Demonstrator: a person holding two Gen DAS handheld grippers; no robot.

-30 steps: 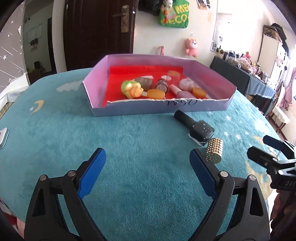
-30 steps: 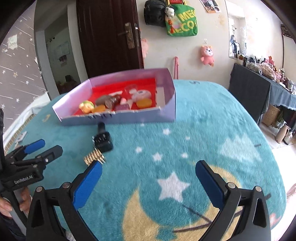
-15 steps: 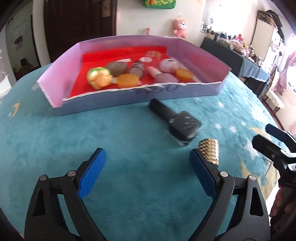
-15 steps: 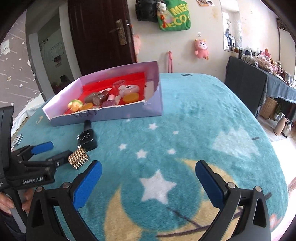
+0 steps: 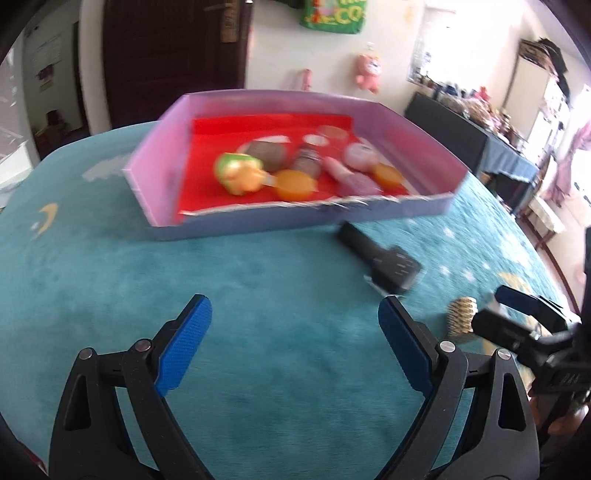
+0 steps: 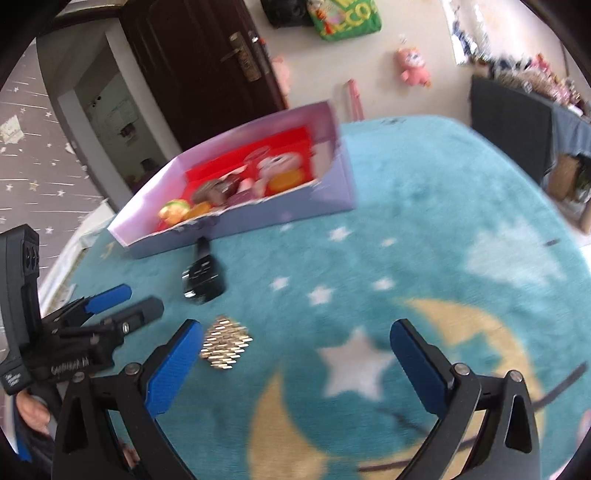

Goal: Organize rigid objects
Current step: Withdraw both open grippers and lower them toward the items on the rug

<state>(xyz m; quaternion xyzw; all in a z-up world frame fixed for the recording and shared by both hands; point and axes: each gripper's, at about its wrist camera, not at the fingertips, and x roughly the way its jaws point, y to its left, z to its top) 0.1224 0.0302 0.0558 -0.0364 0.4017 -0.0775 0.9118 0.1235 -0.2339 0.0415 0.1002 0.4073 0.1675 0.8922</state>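
step: reaching for studded gold cylinder (image 6: 225, 347) | right claw (image 6: 295, 363) wide, empty; left claw (image 5: 295, 345) wide, empty | next: straddle, close, carry to purple cardboard tray (image 5: 295, 223)

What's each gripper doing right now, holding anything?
Left gripper: open, holding nothing, over bare teal cloth.
Right gripper: open, holding nothing; the gold studded piece lies just inside its left finger.

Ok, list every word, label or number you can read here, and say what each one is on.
"ECO": end of the lettering on the green bag hanging on the wall; the rest is cut off.
White print on the left gripper: too blurred to read.
Dark writing on the box front wall: smeared, unreadable.
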